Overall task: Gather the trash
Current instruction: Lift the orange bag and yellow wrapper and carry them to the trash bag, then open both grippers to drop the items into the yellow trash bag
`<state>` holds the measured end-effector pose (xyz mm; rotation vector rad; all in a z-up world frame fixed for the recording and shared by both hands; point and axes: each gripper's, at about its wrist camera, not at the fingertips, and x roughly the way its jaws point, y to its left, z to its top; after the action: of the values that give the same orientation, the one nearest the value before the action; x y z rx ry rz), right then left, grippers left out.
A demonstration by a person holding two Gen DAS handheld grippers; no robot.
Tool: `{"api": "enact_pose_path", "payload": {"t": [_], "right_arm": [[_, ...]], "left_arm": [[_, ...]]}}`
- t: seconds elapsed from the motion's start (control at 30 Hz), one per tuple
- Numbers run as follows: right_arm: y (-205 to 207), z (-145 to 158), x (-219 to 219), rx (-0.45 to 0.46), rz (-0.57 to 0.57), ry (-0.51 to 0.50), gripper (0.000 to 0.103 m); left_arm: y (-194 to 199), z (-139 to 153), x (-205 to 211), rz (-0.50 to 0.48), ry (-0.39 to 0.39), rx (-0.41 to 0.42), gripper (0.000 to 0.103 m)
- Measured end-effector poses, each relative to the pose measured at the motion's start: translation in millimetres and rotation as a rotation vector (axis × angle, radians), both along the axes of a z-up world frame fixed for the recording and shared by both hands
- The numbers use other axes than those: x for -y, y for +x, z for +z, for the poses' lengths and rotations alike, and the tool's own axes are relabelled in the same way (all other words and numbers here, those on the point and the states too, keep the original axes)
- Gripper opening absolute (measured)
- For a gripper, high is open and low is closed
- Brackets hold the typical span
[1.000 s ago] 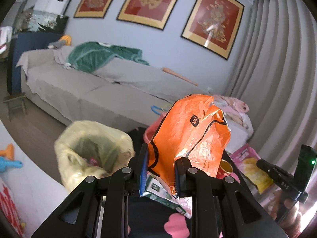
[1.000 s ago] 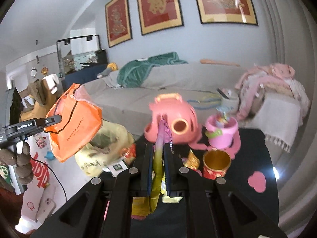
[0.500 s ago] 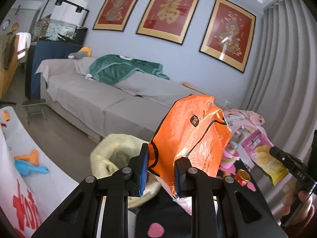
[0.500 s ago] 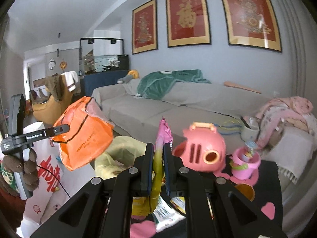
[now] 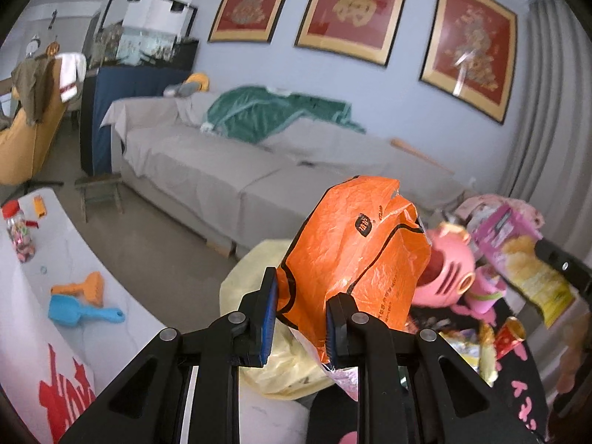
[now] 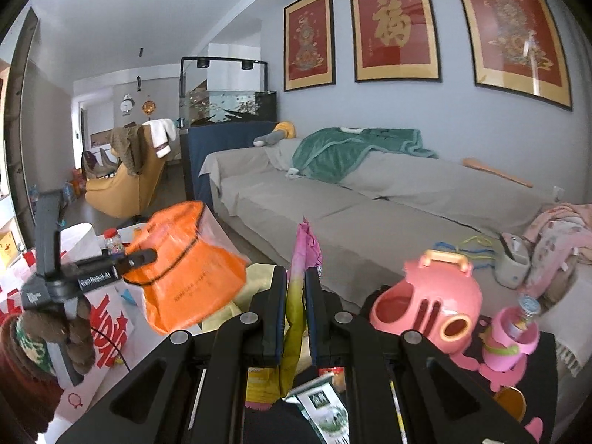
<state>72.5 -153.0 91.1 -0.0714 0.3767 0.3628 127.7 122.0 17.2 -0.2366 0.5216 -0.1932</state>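
My left gripper (image 5: pixel 299 309) is shut on a crumpled orange snack bag (image 5: pixel 355 255) and holds it in the air above a pale yellow trash bag (image 5: pixel 251 288). The orange bag also shows in the right wrist view (image 6: pixel 185 270), at the left. My right gripper (image 6: pixel 295 309) is shut on a pink and yellow snack packet (image 6: pixel 301 259), held edge-on and upright. That packet shows in the left wrist view (image 5: pixel 518 259) at the right. The yellow trash bag (image 6: pixel 255 281) lies just beyond my right fingers.
A black table (image 6: pixel 547 344) holds a pink toy case (image 6: pixel 429 299), a pink cup (image 6: pixel 512 336), a gold cup (image 5: pixel 512 336) and loose wrappers (image 6: pixel 322 403). A grey sofa (image 6: pixel 333 199) stands behind. A white board (image 5: pixel 37 288) with toy scoops is at the left.
Both grippers have swung left and lifted with their bags. The orange bag now hangs over the yellow trash bag. The table has slid to the right of both views.
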Motion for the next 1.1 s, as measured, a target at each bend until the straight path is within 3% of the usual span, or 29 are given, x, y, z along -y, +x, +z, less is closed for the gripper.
{"api": "enact_pose_path", "payload": {"t": [0.23, 0.57, 0.77, 0.83, 1.0, 1.1], "right_arm": [[54, -31, -6, -0.085, 0.010, -0.001, 0.010], [122, -70, -2, -0.195, -0.003, 0.008, 0.010], [140, -86, -3, -0.238, 0.001, 0.021, 0.010], [145, -89, -8, -0.244, 0.015, 0.014, 0.010], [160, -90, -35, -0.244, 0.071, 0.004, 0.010], [170, -88, -55, -0.237, 0.103, 0.007, 0.010]], "left_arm": [[62, -47, 9, 0.009, 0.000, -0.111, 0.023], [139, -89, 31, -0.002, 0.018, -0.180, 0.023], [142, -117, 46, -0.035, 0.089, -0.259, 0.024], [138, -118, 41, -0.045, 0.066, -0.256, 0.025], [132, -113, 24, -0.089, -0.032, -0.280, 0.053], [123, -106, 9, -0.092, -0.079, -0.273, 0.054]]}}
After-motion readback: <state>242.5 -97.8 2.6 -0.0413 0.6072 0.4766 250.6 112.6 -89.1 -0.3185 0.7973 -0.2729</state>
